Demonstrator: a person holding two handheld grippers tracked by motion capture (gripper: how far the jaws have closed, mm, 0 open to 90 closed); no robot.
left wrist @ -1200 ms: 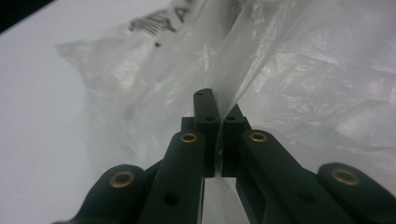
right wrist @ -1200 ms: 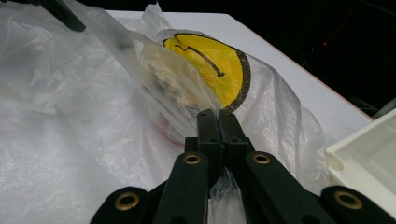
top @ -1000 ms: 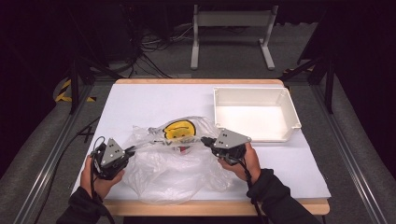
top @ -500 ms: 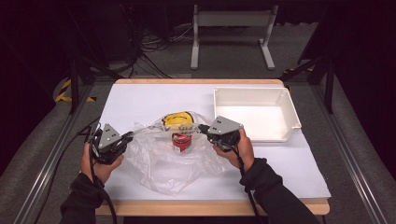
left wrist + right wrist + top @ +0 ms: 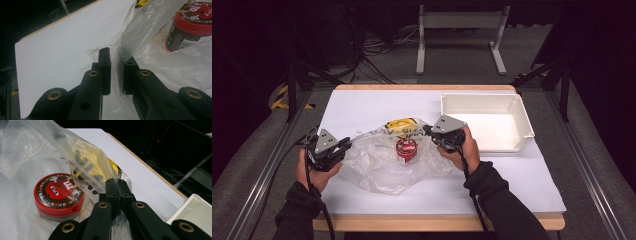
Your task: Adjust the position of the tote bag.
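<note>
Both tools, left (image 5: 343, 145) and right (image 5: 428, 131), grip the bag (image 5: 387, 167), spread wider than before.

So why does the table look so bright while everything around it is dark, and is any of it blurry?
High view: light falls on the white table; the floor beyond stays dim, and the image is soft. Left gripper view: the red-lidded round candy tub and the clear plastic bag look soft, with a little sheen on the film. Right gripper view: the tub's lid print is readable; the yellow packet blurs behind the film.
</note>
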